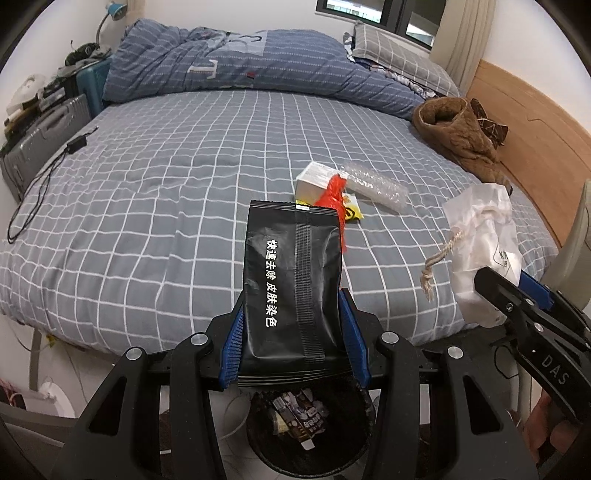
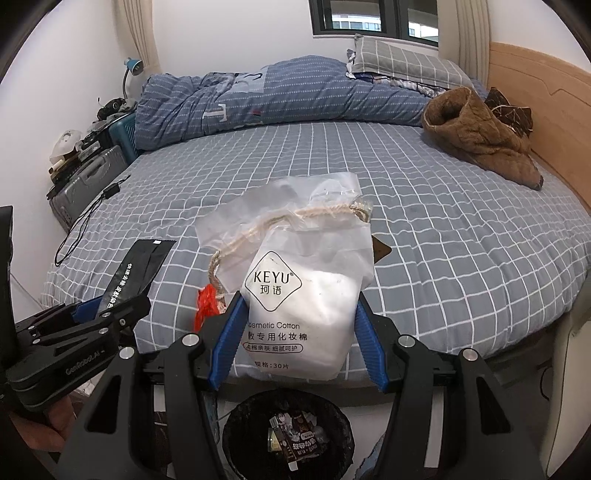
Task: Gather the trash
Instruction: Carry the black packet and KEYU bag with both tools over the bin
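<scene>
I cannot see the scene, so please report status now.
Left gripper shut on black pouch; right gripper shut on cotton bag. Trash bin below both. Nothing in the way.

Both wrist cameras look forward and downward over the bed (image 1: 155, 192), from close above the trash bin (image 1: 310, 435) at its near edge. The left view stands left of the right one. Both share the bed, the bin and the window (image 2: 373, 18).

A home bedroom: checked bed (image 1: 184, 177), rumpled duvet (image 1: 236, 62), pillow (image 2: 402, 59), suitcases (image 1: 44, 144).
</scene>
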Demonstrator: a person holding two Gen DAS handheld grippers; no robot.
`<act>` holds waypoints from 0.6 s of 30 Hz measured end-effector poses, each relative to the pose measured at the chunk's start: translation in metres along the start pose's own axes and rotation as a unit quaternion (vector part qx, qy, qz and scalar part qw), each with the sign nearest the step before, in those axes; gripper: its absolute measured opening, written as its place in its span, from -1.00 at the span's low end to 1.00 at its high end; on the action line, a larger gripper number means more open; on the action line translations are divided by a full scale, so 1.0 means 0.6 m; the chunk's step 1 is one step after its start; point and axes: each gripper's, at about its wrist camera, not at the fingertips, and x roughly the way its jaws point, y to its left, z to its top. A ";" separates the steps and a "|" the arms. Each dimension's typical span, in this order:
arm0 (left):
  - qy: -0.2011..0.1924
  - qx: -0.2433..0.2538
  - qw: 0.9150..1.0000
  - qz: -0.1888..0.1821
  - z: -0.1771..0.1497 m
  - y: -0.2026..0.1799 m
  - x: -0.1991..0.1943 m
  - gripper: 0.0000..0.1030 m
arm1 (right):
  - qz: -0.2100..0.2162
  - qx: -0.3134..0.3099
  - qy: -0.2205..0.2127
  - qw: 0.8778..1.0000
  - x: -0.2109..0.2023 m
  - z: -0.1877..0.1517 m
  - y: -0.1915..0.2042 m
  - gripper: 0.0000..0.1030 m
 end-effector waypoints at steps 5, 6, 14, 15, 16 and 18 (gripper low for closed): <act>0.007 0.001 1.000 -0.004 -0.021 -0.002 -0.003 -0.10 | 0.000 -0.002 0.007 1.000 -0.004 -0.019 0.002 0.06; 0.010 0.000 1.000 -0.005 -0.027 -0.002 -0.004 -0.10 | -0.001 -0.004 0.008 1.000 -0.005 -0.023 0.003 0.06; 0.026 0.004 1.000 -0.008 -0.070 -0.001 0.002 -0.10 | -0.001 -0.013 0.018 1.000 -0.009 -0.057 0.013 0.06; 0.027 0.004 1.000 -0.009 -0.075 0.000 0.002 -0.10 | -0.001 -0.014 0.020 1.000 -0.009 -0.062 0.014 0.06; 0.029 0.003 1.000 -0.008 -0.081 0.001 0.002 -0.10 | -0.001 -0.015 0.021 1.000 -0.009 -0.068 0.015 0.06; 0.031 0.002 0.999 -0.009 -0.091 0.001 0.002 -0.10 | -0.001 -0.016 0.024 1.000 -0.008 -0.076 0.014 0.06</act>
